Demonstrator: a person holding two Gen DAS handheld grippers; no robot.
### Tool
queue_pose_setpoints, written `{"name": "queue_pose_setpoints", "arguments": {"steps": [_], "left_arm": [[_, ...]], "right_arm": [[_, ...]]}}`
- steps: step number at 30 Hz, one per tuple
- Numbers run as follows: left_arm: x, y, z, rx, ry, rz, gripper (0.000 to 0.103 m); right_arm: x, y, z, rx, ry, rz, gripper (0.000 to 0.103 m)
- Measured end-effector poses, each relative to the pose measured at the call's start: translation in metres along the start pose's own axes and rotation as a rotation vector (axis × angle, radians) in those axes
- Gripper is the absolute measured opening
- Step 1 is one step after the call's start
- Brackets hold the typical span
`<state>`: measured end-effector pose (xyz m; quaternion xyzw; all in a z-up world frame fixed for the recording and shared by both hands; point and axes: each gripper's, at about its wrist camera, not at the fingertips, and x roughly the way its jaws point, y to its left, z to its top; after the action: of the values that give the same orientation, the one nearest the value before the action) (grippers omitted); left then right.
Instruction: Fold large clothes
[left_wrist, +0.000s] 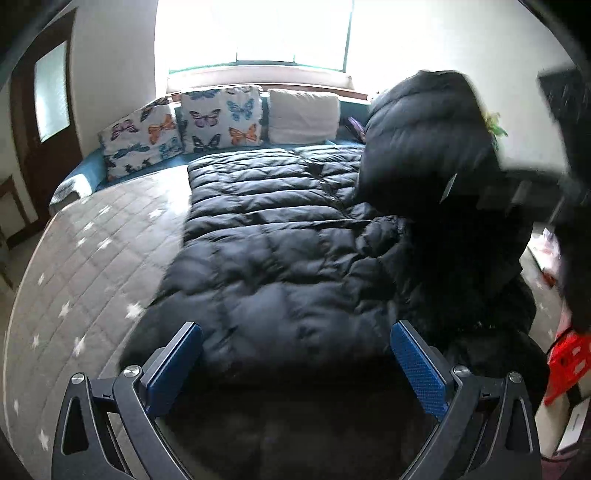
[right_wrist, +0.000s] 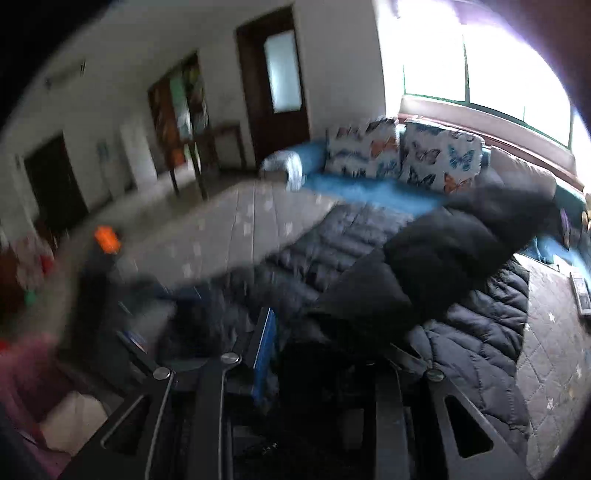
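A large black quilted puffer coat (left_wrist: 280, 251) lies spread on a grey star-patterned mattress (left_wrist: 88, 266). My left gripper (left_wrist: 295, 362) is open, its blue pads (left_wrist: 417, 365) either side of the coat's near hem, holding nothing. My right gripper (left_wrist: 517, 192) shows blurred at the right of the left wrist view, lifting a fold of the coat (left_wrist: 424, 140) into the air. In the right wrist view my right gripper (right_wrist: 328, 339) is shut on dark coat fabric (right_wrist: 369, 291), with the raised fold (right_wrist: 461, 236) draped over the flat part (right_wrist: 476, 332).
Butterfly cushions (left_wrist: 184, 125) and a white cushion (left_wrist: 303, 116) line a blue sofa (right_wrist: 369, 192) under a bright window. A dark door (right_wrist: 273, 81) and a table (right_wrist: 192, 155) stand at the left. A red object (left_wrist: 565, 362) sits beside the mattress at the right.
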<state>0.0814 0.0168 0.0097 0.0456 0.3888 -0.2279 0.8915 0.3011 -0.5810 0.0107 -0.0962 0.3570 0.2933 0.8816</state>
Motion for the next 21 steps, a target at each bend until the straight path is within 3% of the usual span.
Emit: {"name": "queue_pose_setpoints", "arguments": {"steps": [2, 4, 13, 15, 17, 21], "left_arm": [[-0.011, 0.010, -0.008, -0.031, -0.012, 0.001, 0.103], [-0.017, 0.018, -0.014, -0.061, -0.014, 0.011, 0.103], [-0.040, 0.051, -0.022, -0.189, -0.043, -0.011, 0.103], [-0.047, 0.055, -0.018, -0.218, -0.066, -0.037, 0.103], [-0.052, 0.056, -0.013, -0.233, -0.083, -0.046, 0.103], [-0.065, 0.054, -0.004, -0.230, -0.110, -0.032, 0.103]], "right_arm": [[0.024, 0.005, -0.008, -0.029, 0.102, 0.019, 0.033], [0.028, 0.016, -0.015, -0.057, 0.145, 0.020, 0.036], [-0.002, 0.023, -0.006, -0.020, 0.080, 0.080, 0.050], [0.020, 0.035, -0.003, 0.004, 0.091, 0.102, 0.051], [0.044, 0.035, -0.007, 0.054, 0.136, 0.185, 0.051], [0.058, 0.045, -0.008, 0.054, 0.160, 0.203, 0.051]]}}
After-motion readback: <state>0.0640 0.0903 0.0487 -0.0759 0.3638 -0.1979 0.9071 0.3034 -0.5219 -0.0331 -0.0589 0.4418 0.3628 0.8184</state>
